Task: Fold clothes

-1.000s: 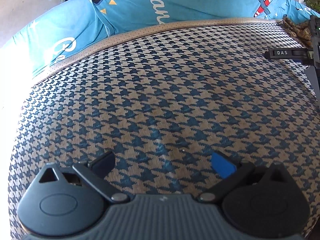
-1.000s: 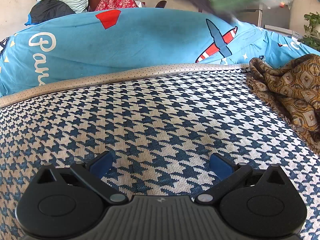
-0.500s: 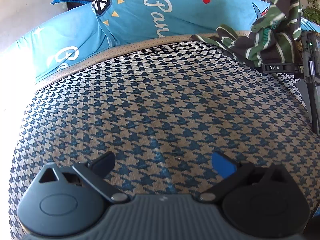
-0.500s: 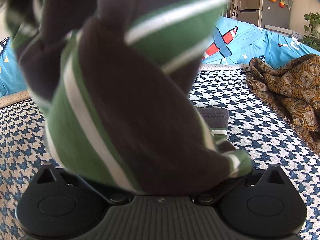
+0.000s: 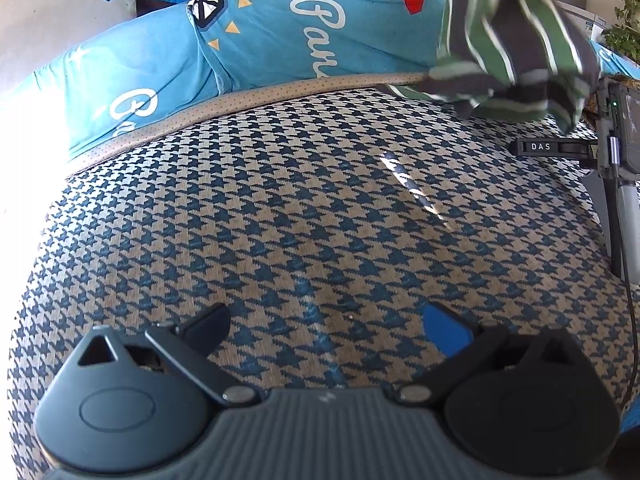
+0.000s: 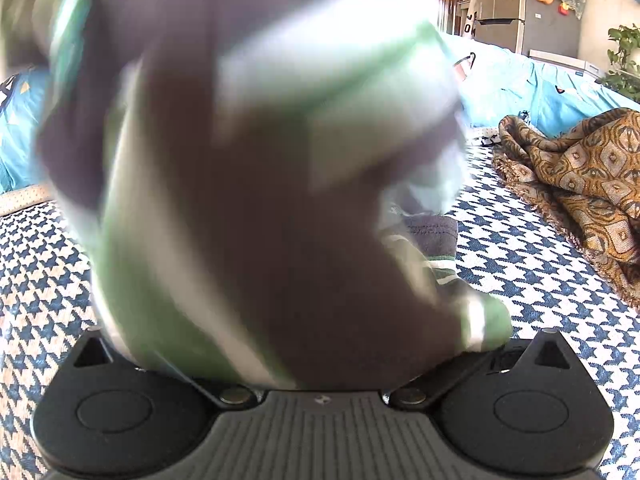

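Note:
A dark grey shirt with green and white stripes [image 6: 248,208] hangs blurred right in front of my right gripper [image 6: 320,320] and drapes over its fingers, hiding them; the link arms beneath stay spread wide. A cuff [image 6: 432,232] rests on the houndstooth bedspread [image 6: 540,280]. In the left wrist view the same shirt [image 5: 508,48] dangles from above the frame at the far right, over the right gripper's body [image 5: 548,147]. My left gripper [image 5: 328,324] is open and hovers low over the bedspread [image 5: 300,184], holding nothing.
A blue printed quilt [image 5: 260,40] lies bunched along the far edge of the bed. A brown patterned blanket [image 6: 580,176] is heaped at the right. A fridge [image 6: 508,4] and a plant [image 6: 624,60] stand behind.
One second ago the bedspread was bare and both grippers were open. The striped shirt came down from above onto the right gripper and keeps moving. The left gripper stayed put.

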Motion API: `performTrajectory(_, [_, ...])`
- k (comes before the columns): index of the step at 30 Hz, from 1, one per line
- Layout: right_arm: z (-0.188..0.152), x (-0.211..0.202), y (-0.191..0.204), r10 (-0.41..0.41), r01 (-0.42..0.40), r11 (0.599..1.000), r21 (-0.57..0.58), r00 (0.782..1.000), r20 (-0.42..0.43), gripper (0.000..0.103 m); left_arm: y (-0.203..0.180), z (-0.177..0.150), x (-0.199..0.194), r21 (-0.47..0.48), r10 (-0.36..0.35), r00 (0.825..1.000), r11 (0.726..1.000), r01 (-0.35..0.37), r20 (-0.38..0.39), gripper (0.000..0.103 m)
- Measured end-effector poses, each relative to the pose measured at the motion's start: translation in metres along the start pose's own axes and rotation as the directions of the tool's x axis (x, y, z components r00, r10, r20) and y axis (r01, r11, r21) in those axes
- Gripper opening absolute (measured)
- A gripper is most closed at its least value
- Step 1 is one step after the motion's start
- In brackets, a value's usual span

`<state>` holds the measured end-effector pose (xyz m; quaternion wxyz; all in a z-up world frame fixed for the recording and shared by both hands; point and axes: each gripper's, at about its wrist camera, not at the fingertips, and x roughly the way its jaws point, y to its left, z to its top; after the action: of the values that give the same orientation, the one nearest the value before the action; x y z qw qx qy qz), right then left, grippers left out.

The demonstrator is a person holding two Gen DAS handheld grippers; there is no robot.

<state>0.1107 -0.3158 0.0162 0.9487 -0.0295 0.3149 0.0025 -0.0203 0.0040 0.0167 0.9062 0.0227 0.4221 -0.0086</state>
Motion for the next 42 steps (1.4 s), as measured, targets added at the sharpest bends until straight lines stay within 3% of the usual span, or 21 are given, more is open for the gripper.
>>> performTrajectory(21, [0.001, 0.001, -0.001, 0.000, 0.000, 1.000, 0.000, 1.000, 0.000, 0.103, 0.006, 0.002, -0.019, -0.011, 0.053, 0.998, 0.999, -0.052, 0.017, 0.103])
performTrajectory(42, [0.001, 0.001, -0.002, 0.000, 0.000, 1.000, 0.000, 1.000, 0.001, 0.103, 0.022, 0.006, -0.025, -0.079, 0.053, 0.998, 0.995, -0.055, -0.023, 0.103])
